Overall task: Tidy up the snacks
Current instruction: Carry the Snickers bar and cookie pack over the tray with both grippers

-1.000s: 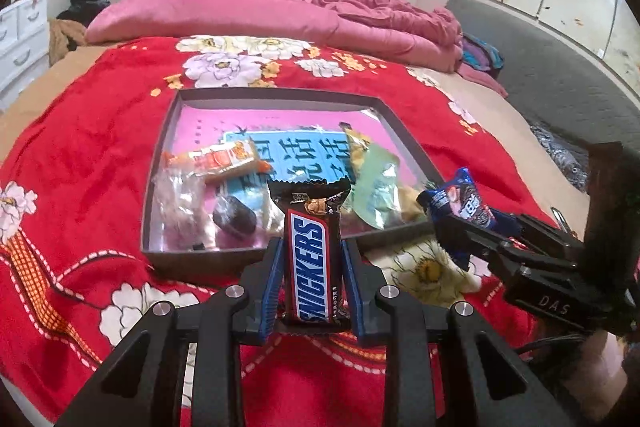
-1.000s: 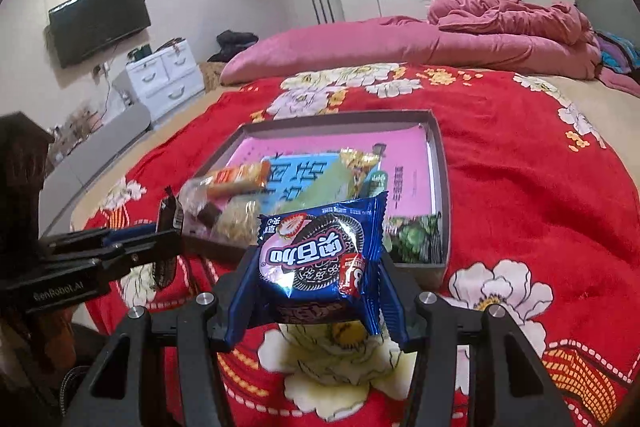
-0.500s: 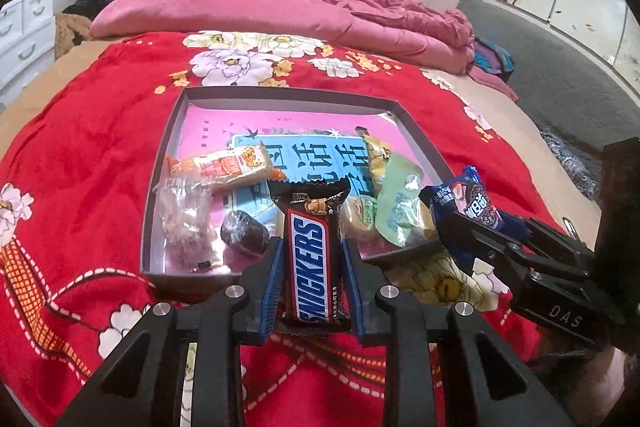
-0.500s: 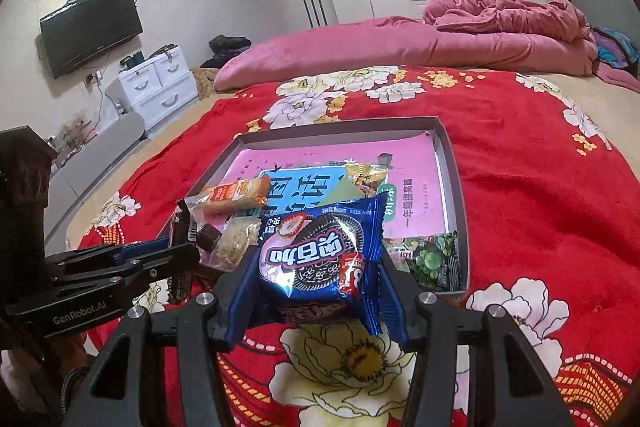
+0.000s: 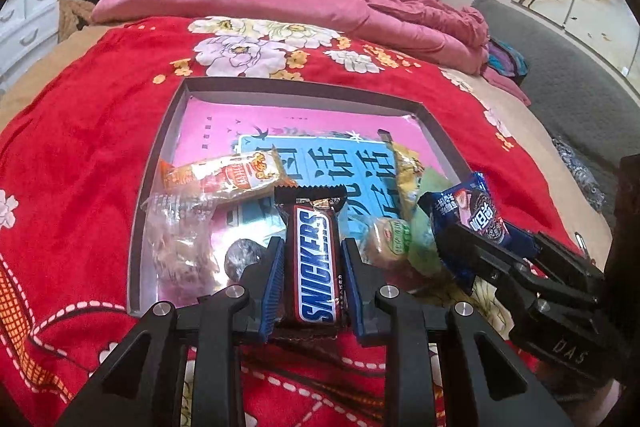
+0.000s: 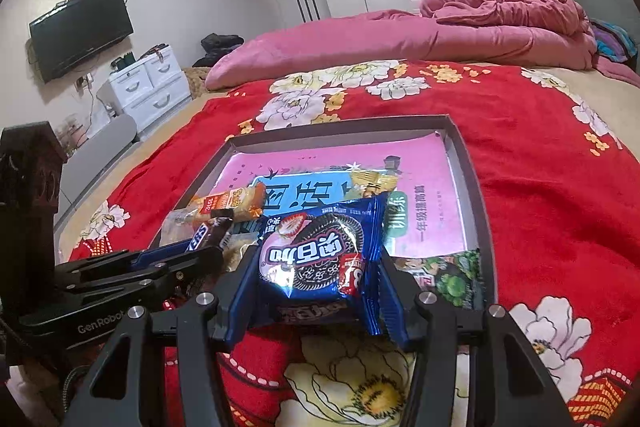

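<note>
Two handheld grippers hang over the near edge of a shallow grey rectangular tray that lies on a red floral bedspread. The left gripper has its blue-padded fingers closed narrowly on a brown Snickers bar; the bar's long axis runs straight along the fingers, its crimped far end pointing into the tray, while its near end is tucked between the finger bases and hard to make out. The right gripper holds a blue foil packet of chocolate sandwich cookies at a middling width, the printed face up and its lettering upside down in the right wrist view; the packet's lower edge is hidden behind the fingers. Inside the tray, a pink booklet with a blue panel is partly covered by snacks lying in the near half: an orange-and-white wrapped bar lying crosswise, a clear bag of pale pieces, a dark round sweet half hidden by the left finger, a yellow wrapper and a pale green packet cut off by the cookie packet. A green-printed packet sits in the tray's near right corner, its print too blurred to read.
</note>
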### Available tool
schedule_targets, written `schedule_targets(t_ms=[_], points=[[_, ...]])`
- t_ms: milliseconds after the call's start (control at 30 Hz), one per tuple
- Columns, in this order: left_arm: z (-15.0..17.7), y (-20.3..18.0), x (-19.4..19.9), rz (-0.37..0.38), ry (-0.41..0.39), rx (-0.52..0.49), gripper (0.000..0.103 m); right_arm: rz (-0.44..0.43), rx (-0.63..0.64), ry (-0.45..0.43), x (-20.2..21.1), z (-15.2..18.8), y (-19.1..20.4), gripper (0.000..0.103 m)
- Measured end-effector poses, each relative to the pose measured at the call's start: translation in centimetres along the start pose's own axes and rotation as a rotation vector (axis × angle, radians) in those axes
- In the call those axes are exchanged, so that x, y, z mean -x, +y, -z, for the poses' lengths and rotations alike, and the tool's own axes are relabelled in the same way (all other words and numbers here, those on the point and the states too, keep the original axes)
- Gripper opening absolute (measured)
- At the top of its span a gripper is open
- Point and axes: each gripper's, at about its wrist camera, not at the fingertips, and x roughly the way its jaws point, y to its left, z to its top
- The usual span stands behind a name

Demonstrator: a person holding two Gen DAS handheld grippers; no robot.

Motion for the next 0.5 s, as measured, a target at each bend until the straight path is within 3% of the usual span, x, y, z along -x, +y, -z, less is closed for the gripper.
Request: schedule_targets(t_ms=[500], points=[[-0.5, 0.7, -0.5, 0.003, 0.001, 0.007, 0.029, 0.078, 0.078, -0.001, -1.8, -0.4, 1.8, 0.056]])
